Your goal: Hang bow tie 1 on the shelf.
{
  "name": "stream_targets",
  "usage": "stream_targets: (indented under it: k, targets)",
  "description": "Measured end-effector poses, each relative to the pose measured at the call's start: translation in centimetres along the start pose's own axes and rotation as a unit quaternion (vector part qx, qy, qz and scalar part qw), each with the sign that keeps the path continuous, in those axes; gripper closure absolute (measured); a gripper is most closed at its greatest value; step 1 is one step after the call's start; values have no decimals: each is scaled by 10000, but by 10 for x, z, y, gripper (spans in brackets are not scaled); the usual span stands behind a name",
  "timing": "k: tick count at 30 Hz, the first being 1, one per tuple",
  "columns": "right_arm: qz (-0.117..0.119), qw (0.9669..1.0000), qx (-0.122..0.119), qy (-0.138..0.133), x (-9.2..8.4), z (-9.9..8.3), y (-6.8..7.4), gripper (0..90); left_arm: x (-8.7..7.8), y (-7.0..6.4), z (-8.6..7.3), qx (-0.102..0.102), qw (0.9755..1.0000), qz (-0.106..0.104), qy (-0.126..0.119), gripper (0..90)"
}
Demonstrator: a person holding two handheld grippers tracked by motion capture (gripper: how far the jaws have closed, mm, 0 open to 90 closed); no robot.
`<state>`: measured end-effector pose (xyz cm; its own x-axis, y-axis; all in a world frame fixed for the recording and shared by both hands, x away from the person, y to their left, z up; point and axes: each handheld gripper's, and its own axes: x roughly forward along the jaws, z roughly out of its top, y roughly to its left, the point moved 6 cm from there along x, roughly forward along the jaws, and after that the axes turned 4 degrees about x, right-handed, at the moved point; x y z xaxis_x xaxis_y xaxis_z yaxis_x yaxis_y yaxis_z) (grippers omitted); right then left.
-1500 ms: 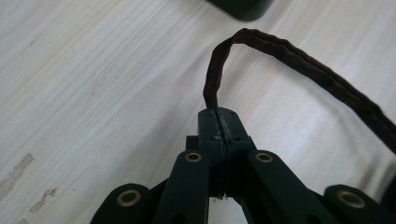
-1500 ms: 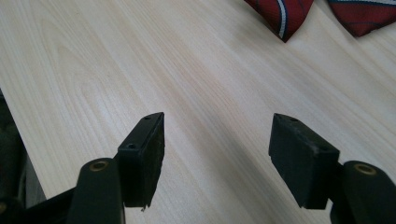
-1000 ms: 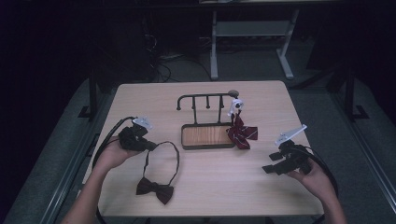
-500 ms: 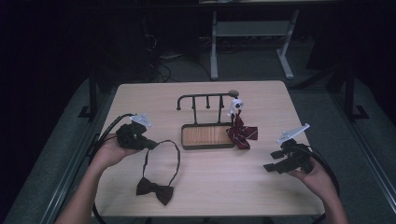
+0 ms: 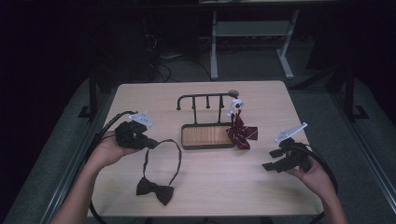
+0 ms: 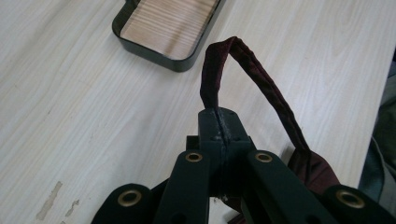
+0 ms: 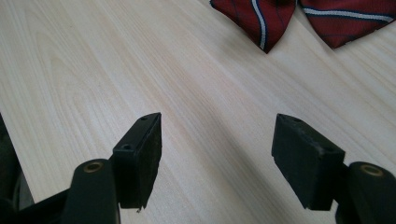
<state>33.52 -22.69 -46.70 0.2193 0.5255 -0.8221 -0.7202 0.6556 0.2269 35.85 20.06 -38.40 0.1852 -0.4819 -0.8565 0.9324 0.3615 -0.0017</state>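
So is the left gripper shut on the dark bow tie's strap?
Yes, shut: the left gripper pinches the strap between closed jaws, lifting its loop off the table.

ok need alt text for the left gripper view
The left gripper, jaws shut, pinches the dark maroon neck strap of a bow tie, which loops up over a pale wooden table. A black-rimmed wooden tray lies beyond.
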Motion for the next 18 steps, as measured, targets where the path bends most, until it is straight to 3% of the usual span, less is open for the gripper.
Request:
stream_targets:
  k: [6,18]
  targets:
    - [-37,10000,-2,4,0,0,0,332,-7,-1,6,32,9999,2,-129,900]
    - [-62,10000,-25,1,-1,-1,1,332,-17,-4,19,168,9997,51,-140,900]
